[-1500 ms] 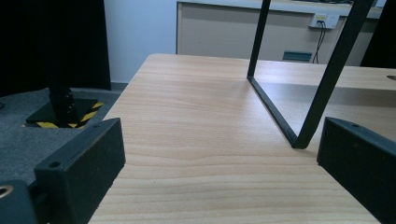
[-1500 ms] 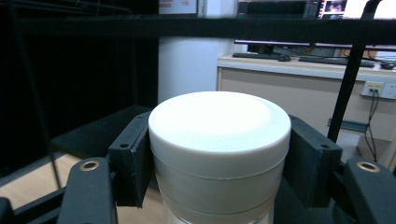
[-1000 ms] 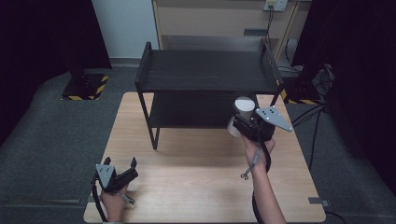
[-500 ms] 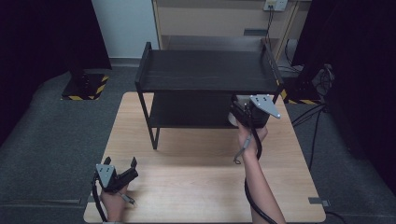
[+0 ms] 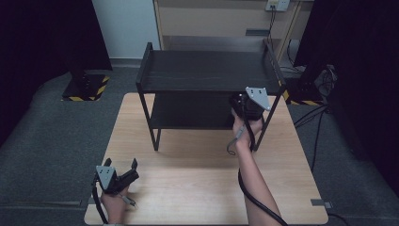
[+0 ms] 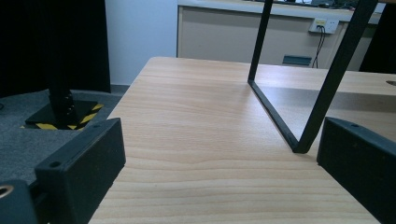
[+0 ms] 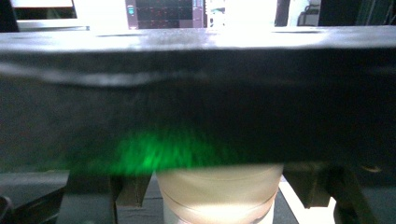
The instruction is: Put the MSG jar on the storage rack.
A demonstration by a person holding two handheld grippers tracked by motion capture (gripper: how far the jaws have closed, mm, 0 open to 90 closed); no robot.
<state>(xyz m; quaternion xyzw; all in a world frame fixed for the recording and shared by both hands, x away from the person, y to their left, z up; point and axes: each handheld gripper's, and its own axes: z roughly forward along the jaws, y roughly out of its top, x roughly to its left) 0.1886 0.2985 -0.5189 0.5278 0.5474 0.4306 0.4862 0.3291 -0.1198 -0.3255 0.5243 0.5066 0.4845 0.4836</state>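
A dim room with grey carpet and black curtains is surrounding a light wooden table (image 5: pixel 197 188), which is carrying a black two-tier shelf rack (image 5: pixel 207 70) toward its far half. Left gripper (image 5: pixel 123 170): sitting low at the near left corner of the table in the person's left hand (image 5: pixel 113 200), its jaws standing well apart and holding nothing; in the left gripper view both black jaws are framing bare wood, with the rack's near left leg (image 6: pixel 327 88) and floor rail standing just ahead. Right gripper (image 5: pixel 244 106): reaching in at the rack's near right corner, level with the gap between the two shelves, carried by the right hand (image 5: pixel 245 128) with its forearm stretching up from the bottom edge and its cable looping below the wrist. The grey three-cornered plate (image 5: pixel 258 98) is riding on top. In the right gripper view a pale, round, translucent container (image 7: pixel 218 193) is sitting between the jaws at the bottom of the frame, pressed close under the dark front edge of the upper shelf (image 7: pixel 196 93); the jaws appear to be gripping it, though contact is blurred. A green glow is reflecting on the shelf edge above it. Beyond the table: a beige cabinet (image 5: pixel 221 21) against the far wall, a wall socket (image 5: pixel 276 4) with a cord, and yellow-and-black striped stand bases (image 5: pixel 87 89) on the floor at either side.
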